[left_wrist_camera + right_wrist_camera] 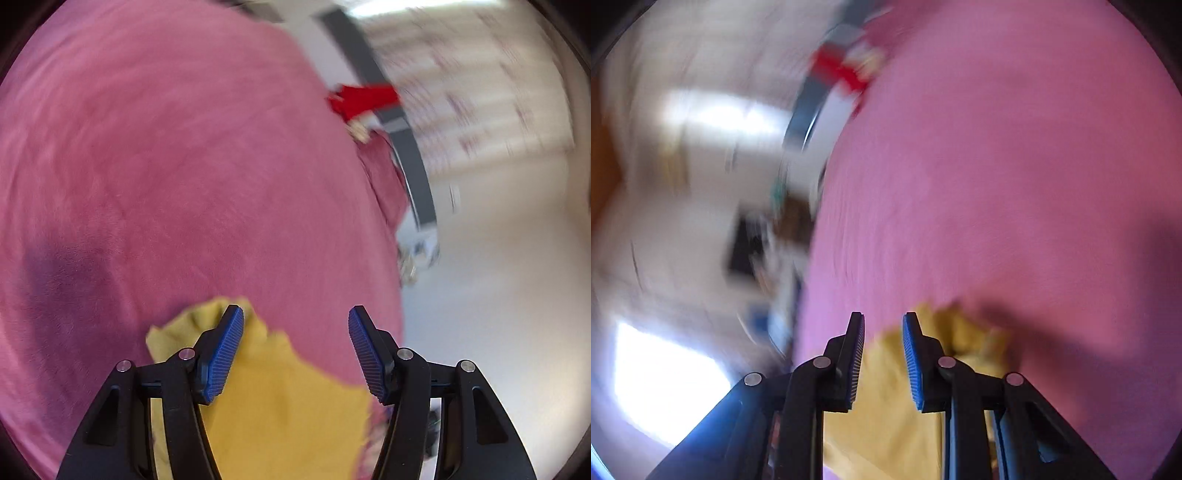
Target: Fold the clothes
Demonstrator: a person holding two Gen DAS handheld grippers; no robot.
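While both wrist cameras are smeared by motion blur, the main shapes can still be made out. In the left wrist view, the left gripper [295, 350] points down toward a wide pink plush blanket [184, 166] that fills most of the picture. Its two black arms end in blue ribbed pads [225, 354], and the jaws are spread well apart with nothing pinched between them. Beneath and between the arms lies a mustard-yellow garment [288, 406], rumpled, resting on the pink blanket close under the camera. One irregular corner of the yellow cloth sticks out past the left-hand pad. At the blanket's far edge, toward the upper right, sits a small red object [364, 99], too blurred to identify, beside a dark grey strip [406, 147] that curves down the picture. Beyond that, a pale floor [498, 295] shows.

In the right wrist view, the right gripper [883, 362] also points down over the same blanket [1015, 166]. Its jaws stand a little apart, a narrow gap between the pads, and they grip nothing. The yellow garment [886, 424] lies directly under them, with a bunched, crumpled fold just right of the right-hand pad. The red object [842, 70] shows again near the top, blurred. The left half of this view is a streaked, pale room with bright patches of light.
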